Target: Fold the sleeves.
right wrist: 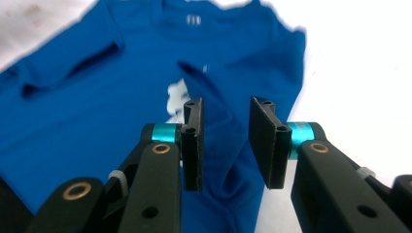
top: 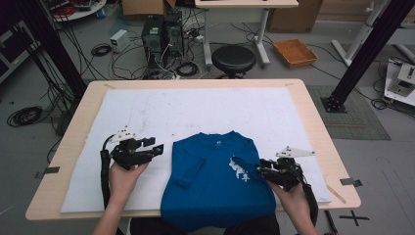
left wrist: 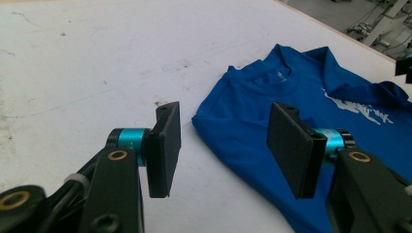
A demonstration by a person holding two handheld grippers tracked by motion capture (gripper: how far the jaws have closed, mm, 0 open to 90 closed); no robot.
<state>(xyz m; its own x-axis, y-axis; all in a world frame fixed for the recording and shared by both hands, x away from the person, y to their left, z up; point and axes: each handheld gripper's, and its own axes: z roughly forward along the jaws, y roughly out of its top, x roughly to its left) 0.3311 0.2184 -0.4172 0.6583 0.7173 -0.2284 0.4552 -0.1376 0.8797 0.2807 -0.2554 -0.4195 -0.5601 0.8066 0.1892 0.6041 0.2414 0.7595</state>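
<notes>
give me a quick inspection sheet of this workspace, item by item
surface: wooden table under a white mat with faint marks
job's things: blue t-shirt lying flat, both sleeves folded inward, hem over the near edge
clutter: nothing seen on the mat
grippers: left gripper open, beside the shirt, holding nothing; right gripper open over the folded right sleeve, pads not pressing on it
cables: black cable trailing from the left gripper; loose cables on the floor
surroundings: black stool, computer towers, orange tray
</notes>
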